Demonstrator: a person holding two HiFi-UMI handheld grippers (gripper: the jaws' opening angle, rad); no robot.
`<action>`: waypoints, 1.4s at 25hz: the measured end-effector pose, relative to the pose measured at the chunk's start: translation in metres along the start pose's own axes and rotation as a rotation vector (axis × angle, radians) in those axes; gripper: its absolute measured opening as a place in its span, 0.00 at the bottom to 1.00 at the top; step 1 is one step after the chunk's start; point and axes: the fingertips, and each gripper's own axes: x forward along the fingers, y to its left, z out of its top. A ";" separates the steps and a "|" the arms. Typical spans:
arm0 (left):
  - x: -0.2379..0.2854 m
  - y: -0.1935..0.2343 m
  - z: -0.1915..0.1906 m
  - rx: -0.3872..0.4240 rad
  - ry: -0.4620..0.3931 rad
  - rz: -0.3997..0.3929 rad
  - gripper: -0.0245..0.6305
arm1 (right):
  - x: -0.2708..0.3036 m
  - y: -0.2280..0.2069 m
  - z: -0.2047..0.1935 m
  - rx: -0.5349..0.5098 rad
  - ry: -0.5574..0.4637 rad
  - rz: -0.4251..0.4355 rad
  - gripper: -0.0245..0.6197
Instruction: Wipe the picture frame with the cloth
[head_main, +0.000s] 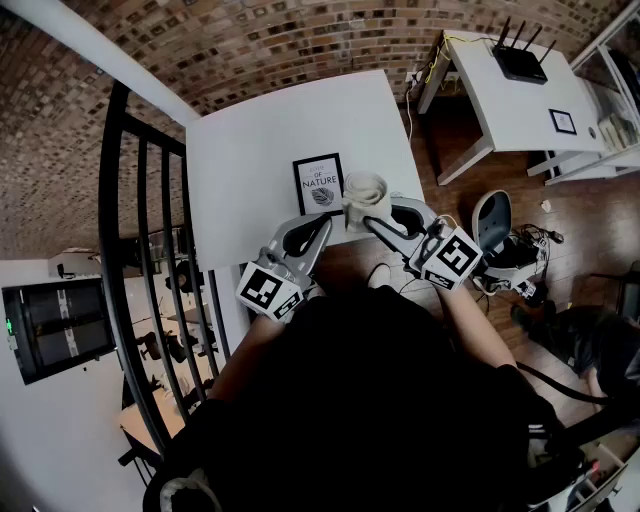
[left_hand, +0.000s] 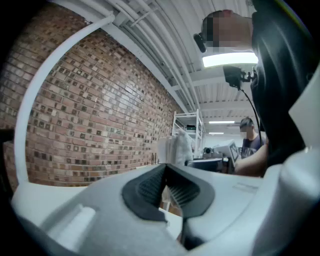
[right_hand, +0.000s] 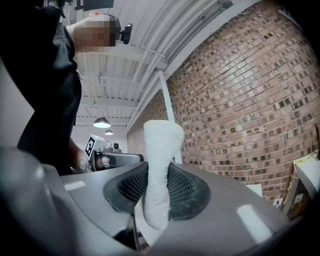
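A black picture frame (head_main: 320, 184) with a white print stands near the front edge of the white table (head_main: 260, 140). My right gripper (head_main: 374, 221) is shut on a rolled white cloth (head_main: 365, 193), which sticks up just right of the frame. In the right gripper view the cloth (right_hand: 160, 170) stands upright, pinched between the ribbed pads of that gripper (right_hand: 159, 189). My left gripper (head_main: 316, 230) hovers below the frame at the table's edge. Its pads (left_hand: 150, 187) meet at the tip of the gripper (left_hand: 165, 181) with nothing between them. The cloth (left_hand: 181, 146) shows beyond it.
A second white desk (head_main: 500, 100) with a black router (head_main: 520, 62) and a small frame (head_main: 562, 121) stands at the back right. An office chair (head_main: 492, 228) sits right of my arms. A black railing (head_main: 140, 250) runs on the left. Brick wall lies behind the table.
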 end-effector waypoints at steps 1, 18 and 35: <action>0.003 0.000 0.000 0.006 0.001 0.006 0.04 | -0.002 -0.003 -0.001 0.002 0.005 0.005 0.20; -0.033 0.121 -0.010 -0.028 0.028 -0.043 0.04 | 0.117 -0.021 -0.037 0.064 0.124 -0.060 0.20; -0.055 0.179 -0.036 -0.029 0.020 0.043 0.04 | 0.208 -0.081 -0.185 -0.088 0.717 -0.028 0.20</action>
